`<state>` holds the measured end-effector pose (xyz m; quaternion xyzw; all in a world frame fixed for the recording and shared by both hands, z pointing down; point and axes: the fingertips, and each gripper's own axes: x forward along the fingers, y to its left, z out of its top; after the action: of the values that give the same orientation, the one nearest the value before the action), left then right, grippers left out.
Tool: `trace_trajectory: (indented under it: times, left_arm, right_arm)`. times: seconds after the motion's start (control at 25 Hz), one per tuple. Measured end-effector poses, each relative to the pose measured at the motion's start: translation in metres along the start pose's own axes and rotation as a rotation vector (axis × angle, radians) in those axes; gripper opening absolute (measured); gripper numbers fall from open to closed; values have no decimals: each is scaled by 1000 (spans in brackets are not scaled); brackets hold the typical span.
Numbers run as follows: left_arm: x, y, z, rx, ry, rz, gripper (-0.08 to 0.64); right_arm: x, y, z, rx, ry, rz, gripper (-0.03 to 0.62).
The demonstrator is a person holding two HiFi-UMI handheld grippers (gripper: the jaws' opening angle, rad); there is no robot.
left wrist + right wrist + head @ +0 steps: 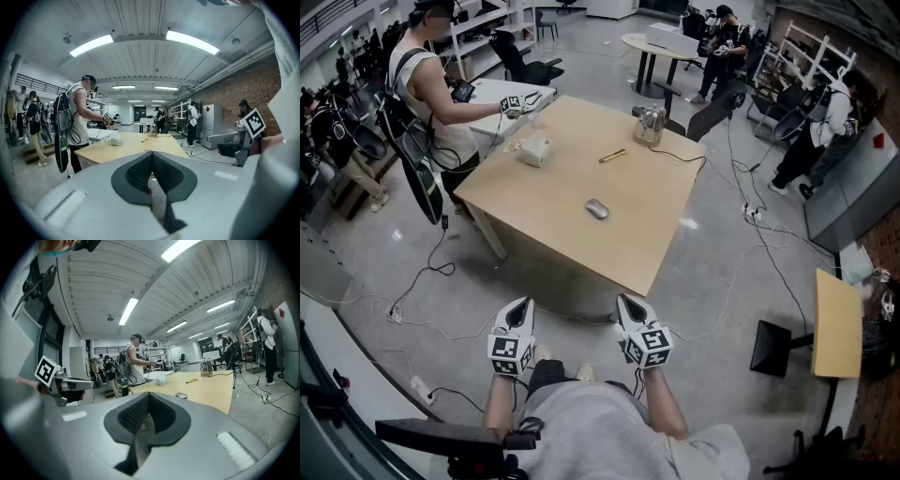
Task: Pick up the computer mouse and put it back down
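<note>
A grey computer mouse (596, 208) lies near the middle of the wooden table (656, 230); it is also in the right gripper view as a small mouse (181, 395) on the tabletop. Both grippers hang over the floor in front of the table's near edge, well short of the mouse. My left gripper (523, 302) is shut with nothing in it, its tips meeting in the left gripper view (152, 153). My right gripper (625, 300) is likewise shut and empty (149, 394). The left gripper's own jaws hide the mouse from its camera.
On the table lie a yellow pen (613, 156), a white box (535, 151) and a metal kettle (650, 123) with its cord. A person (431, 89) with grippers works at the far left corner. Cables (422, 277) trail on the floor; a small side table (836, 323) stands right.
</note>
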<state>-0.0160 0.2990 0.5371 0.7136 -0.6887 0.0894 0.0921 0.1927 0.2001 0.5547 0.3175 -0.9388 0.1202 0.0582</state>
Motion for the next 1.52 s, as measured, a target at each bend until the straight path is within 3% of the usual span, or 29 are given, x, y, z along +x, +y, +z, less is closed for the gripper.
trace_trajectory:
  times: [0.44, 0.88, 1.12, 1.52]
  left_arm:
    - [4, -5, 9, 7, -1, -7, 18]
    - [42, 4, 3, -9, 42, -40, 18]
    - [95, 20, 8, -23, 44, -63, 18]
    - [187, 93, 34, -54, -3, -62, 18]
  right_arm:
    - [-3, -12, 2, 55, -15, -13, 6]
    - [25, -20, -11, 58, 63, 16, 6]
    - [61, -46, -13, 65, 89, 7, 6]
    - [178, -60, 24, -2, 133, 50, 6]
